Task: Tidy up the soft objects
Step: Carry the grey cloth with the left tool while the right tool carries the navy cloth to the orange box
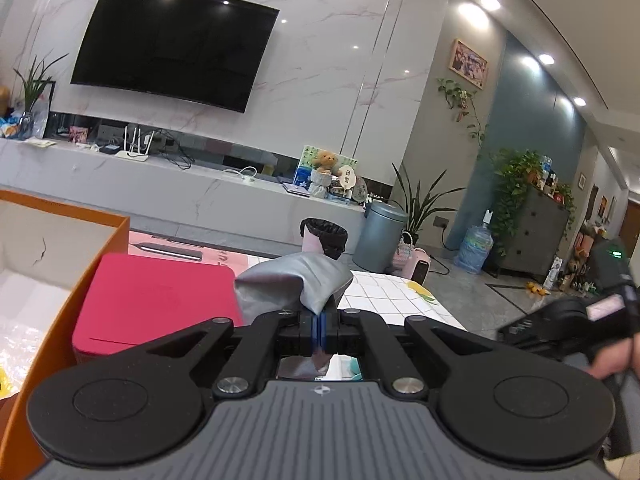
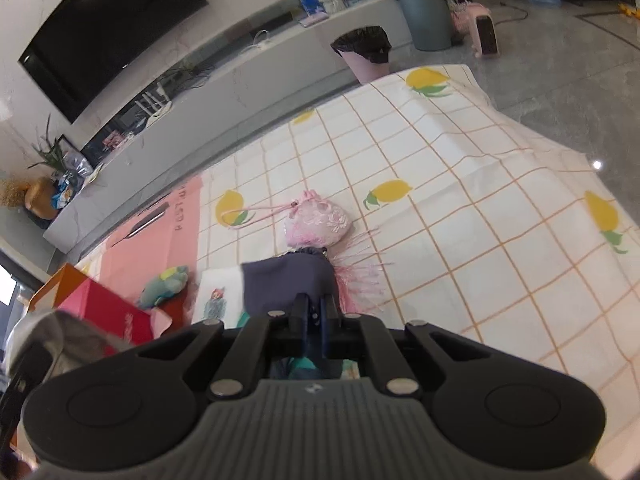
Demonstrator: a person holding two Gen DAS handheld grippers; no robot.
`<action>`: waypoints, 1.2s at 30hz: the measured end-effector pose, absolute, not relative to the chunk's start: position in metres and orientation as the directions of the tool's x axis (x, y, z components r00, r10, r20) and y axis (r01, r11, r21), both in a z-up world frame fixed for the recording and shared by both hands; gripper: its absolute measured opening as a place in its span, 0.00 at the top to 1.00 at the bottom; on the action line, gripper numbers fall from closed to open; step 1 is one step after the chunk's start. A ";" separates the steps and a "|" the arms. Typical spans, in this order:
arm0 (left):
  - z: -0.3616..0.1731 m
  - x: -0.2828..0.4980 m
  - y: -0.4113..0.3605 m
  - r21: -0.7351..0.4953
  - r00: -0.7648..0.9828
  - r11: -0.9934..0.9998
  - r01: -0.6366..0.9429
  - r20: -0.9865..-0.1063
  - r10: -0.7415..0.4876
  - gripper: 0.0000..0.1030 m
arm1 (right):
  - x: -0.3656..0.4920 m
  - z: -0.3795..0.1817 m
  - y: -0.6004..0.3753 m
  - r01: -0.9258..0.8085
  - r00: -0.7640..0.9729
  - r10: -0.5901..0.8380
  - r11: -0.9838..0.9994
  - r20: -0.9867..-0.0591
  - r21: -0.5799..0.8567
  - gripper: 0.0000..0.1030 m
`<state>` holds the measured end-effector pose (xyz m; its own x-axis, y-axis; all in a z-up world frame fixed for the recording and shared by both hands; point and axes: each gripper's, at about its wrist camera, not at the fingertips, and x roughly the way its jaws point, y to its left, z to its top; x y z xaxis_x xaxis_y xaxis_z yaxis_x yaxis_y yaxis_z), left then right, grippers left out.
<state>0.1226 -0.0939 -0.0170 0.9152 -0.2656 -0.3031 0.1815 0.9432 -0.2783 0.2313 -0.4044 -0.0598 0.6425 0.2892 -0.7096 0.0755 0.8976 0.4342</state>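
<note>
Left wrist view: the left gripper [image 1: 320, 330] has its fingers clenched on a grey fabric pouch [image 1: 292, 286], held raised above the surface, beside a red box [image 1: 160, 304] and an orange box [image 1: 72, 280]. The right gripper's body appears at the frame's right edge.

Right wrist view: the right gripper [image 2: 314, 318] has its fingers closed on a dark blue fabric item [image 2: 286, 284], just above the lemon-print cloth [image 2: 460, 200]. Only this view shows a pink lace sachet [image 2: 318, 222] touching the blue item's far edge, and a green plush toy [image 2: 166, 284] near the red box.
</note>
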 end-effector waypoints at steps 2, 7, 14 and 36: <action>-0.015 0.120 -0.092 -0.251 0.915 0.944 0.213 -0.288 -0.283 0.98 | 0.218 -0.051 -0.404 0.063 0.652 0.272 0.911 -0.707 0.408 1.00; -0.012 0.114 -0.093 -0.259 0.917 0.940 0.222 -0.272 -0.291 0.98 | 0.177 -0.007 -0.413 0.032 0.743 0.226 0.928 -0.630 0.371 1.00; -0.010 0.113 -0.083 -0.278 0.907 0.933 0.228 -0.289 -0.308 0.98 | 0.194 -0.027 -0.395 0.056 0.687 0.239 0.924 -0.686 0.379 0.47; -0.014 0.117 -0.076 -0.301 0.901 0.931 0.208 -0.311 -0.302 0.98 | 0.274 -0.111 -0.363 0.124 0.594 0.273 0.898 -0.756 0.422 0.76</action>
<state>0.1174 -0.0763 -0.0136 0.9012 -0.3016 -0.3111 0.2077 0.9308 -0.3007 0.2735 -0.3634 -0.1115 0.5944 0.2731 -0.7563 0.1241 0.8981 0.4218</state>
